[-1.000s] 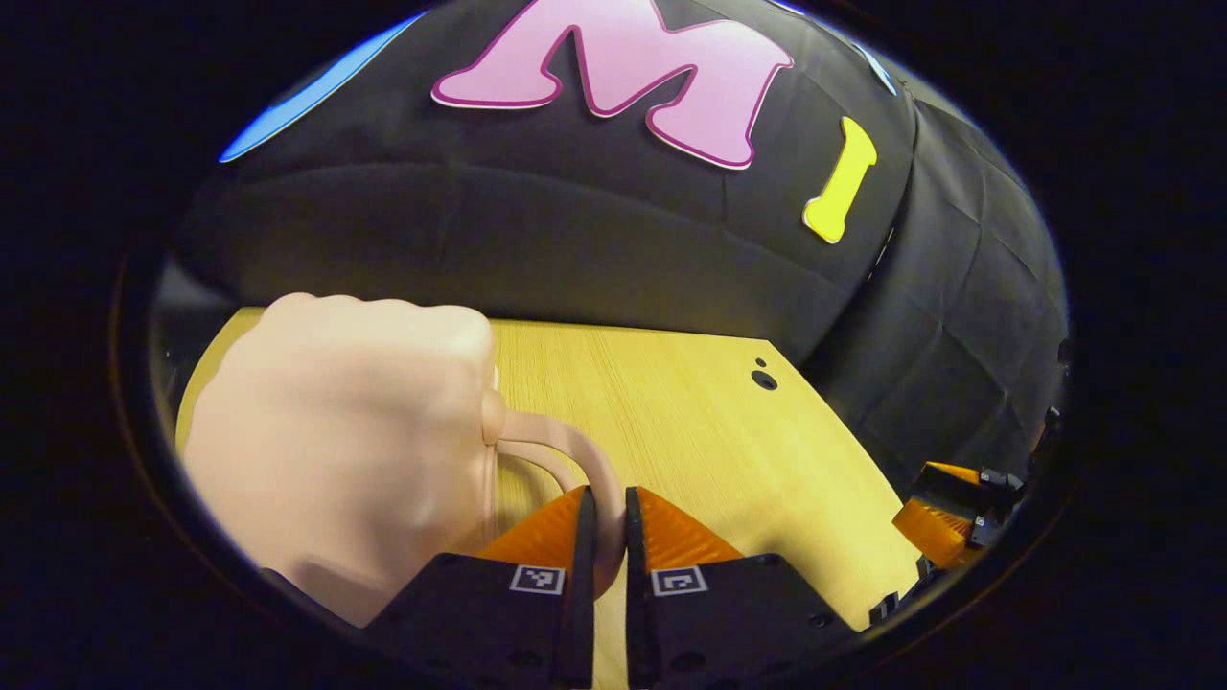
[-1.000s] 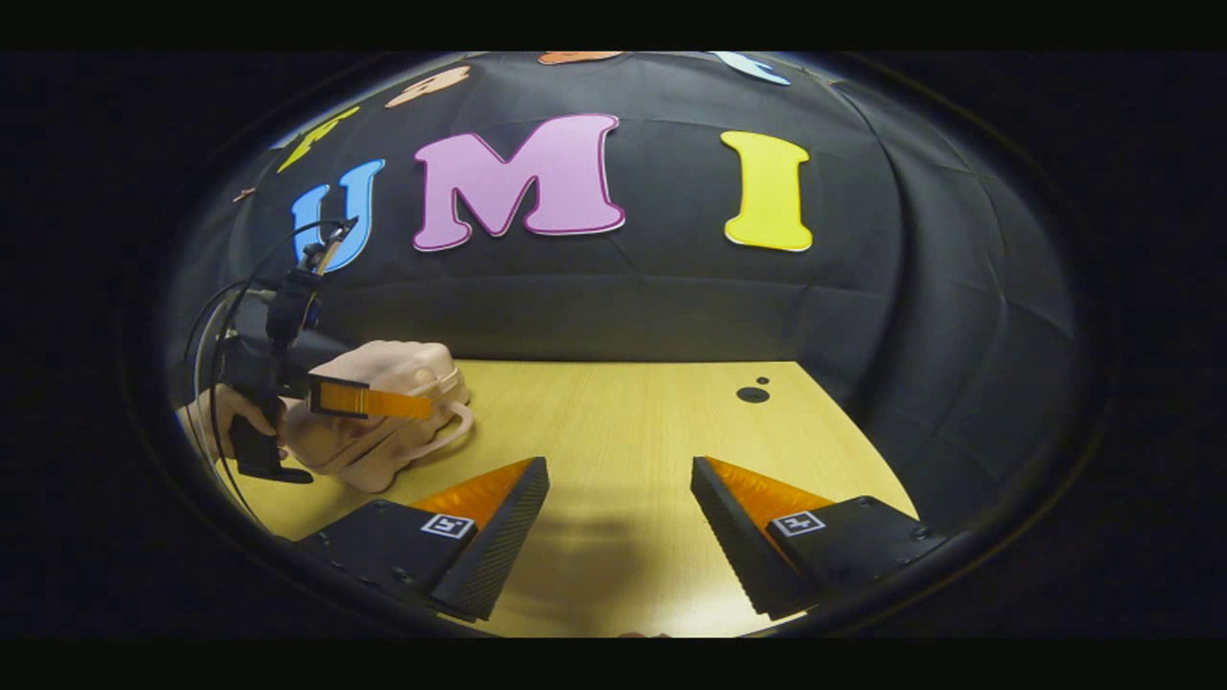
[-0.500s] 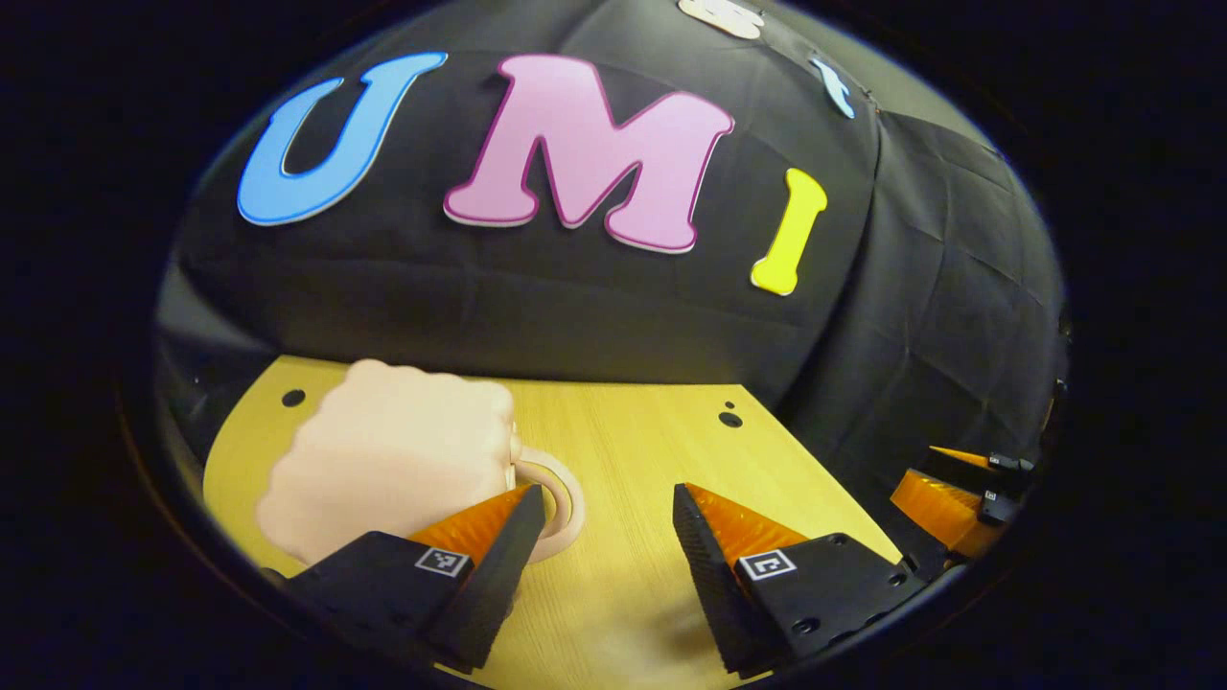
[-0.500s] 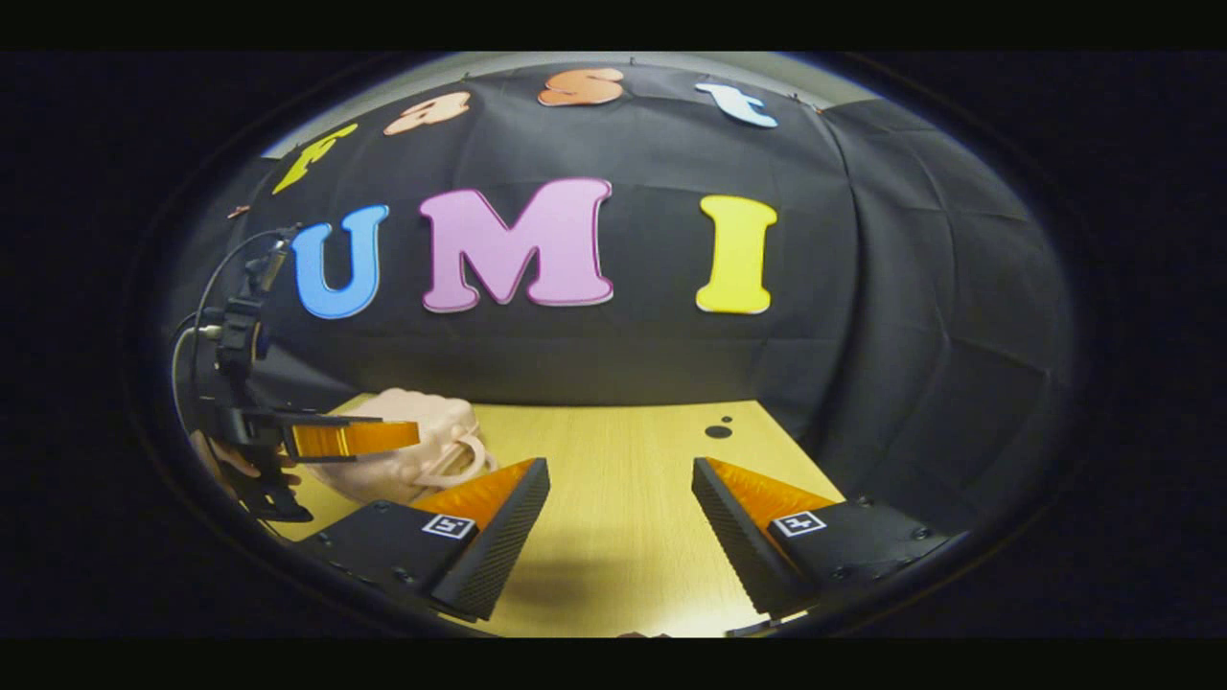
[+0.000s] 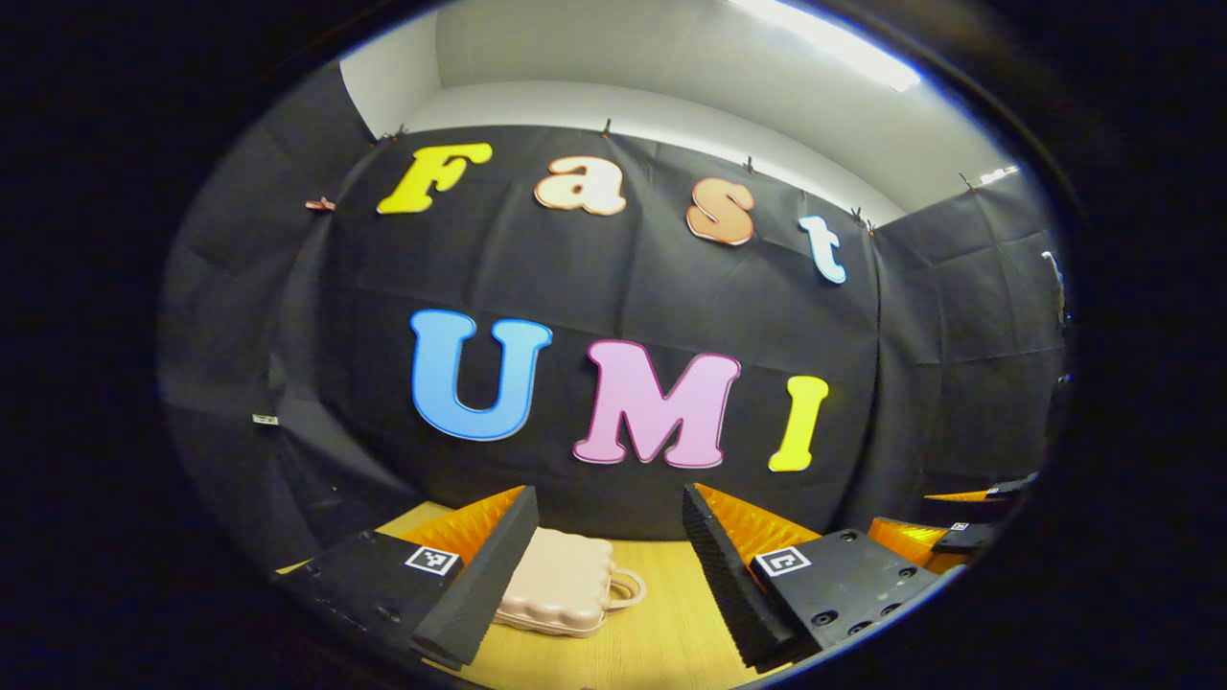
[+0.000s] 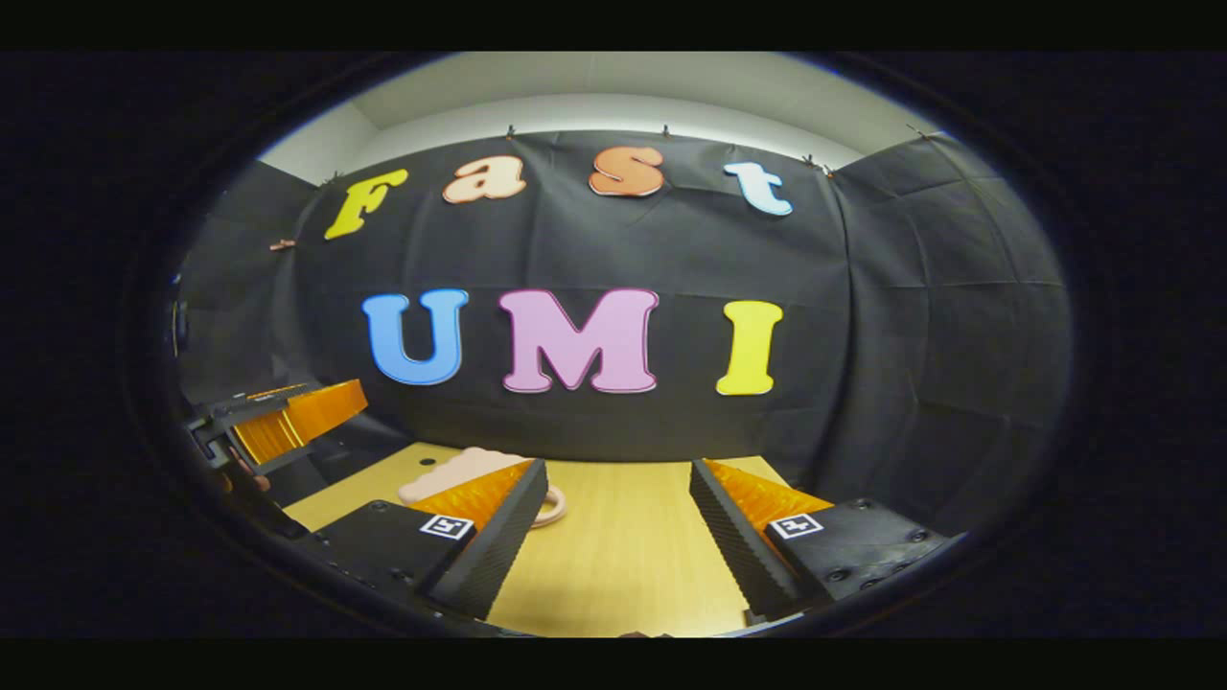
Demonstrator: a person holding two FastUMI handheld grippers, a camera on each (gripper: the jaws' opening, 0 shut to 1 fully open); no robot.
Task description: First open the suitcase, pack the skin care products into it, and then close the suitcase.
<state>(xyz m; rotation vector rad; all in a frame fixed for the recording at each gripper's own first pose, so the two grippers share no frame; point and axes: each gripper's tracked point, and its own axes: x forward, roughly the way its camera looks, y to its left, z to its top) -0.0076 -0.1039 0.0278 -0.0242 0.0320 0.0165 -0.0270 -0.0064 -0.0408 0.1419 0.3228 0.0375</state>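
Both grippers spread wide, gripping nothing: left gripper (image 5: 607, 565), right gripper (image 6: 613, 537); closed suitcase (image 5: 561, 594) flat on table (image 6: 623, 565).

Wooden table (image 5: 661, 652); closed pink suitcase (image 5: 561, 594) lying flat on it.

Dim, sharp views (overhead glare, bowed edges)

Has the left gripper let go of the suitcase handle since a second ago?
Yes. The left gripper now stands open, pulled back and up from the pink suitcase, which lies closed on the wooden table ahead of it.
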